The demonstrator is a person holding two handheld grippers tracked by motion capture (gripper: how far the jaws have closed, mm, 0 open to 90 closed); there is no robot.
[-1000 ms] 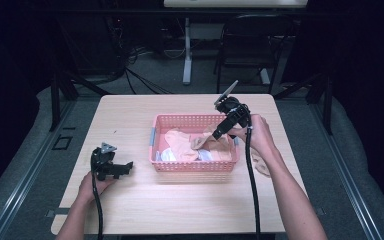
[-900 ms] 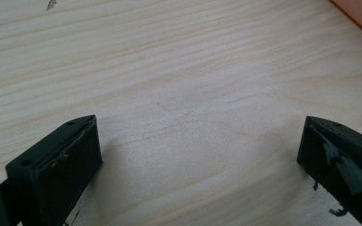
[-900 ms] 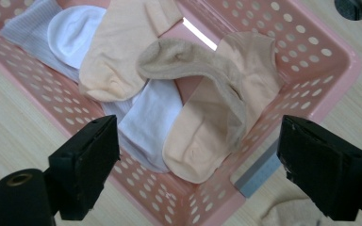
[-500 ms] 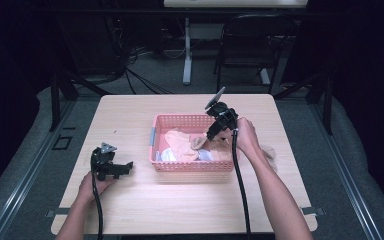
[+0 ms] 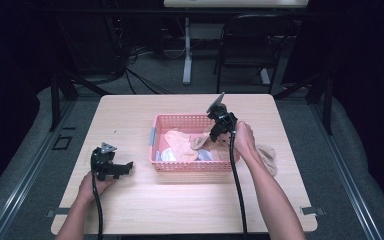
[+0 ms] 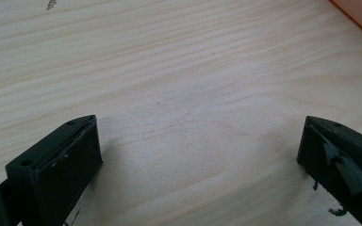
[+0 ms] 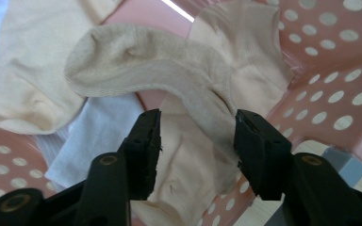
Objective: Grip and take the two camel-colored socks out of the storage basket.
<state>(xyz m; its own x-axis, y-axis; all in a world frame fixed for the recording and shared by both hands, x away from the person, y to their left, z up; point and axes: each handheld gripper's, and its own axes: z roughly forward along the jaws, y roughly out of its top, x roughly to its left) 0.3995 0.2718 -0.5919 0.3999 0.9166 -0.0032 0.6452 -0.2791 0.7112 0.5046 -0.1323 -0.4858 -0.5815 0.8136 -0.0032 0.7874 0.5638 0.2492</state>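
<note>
Since a second ago I've lowered my right tool (image 5: 215,134) into the pink basket (image 5: 177,120), its jaws closing around a beige sock (image 7: 169,66) lying on the pile, not yet pinching it. Nearer me, my left tool (image 5: 115,167) rests wide open and empty on the worktop (image 5: 130,110). One sock (image 5: 267,157) lies outside the basket; several wait inside, so sorting has barely begun.
</note>
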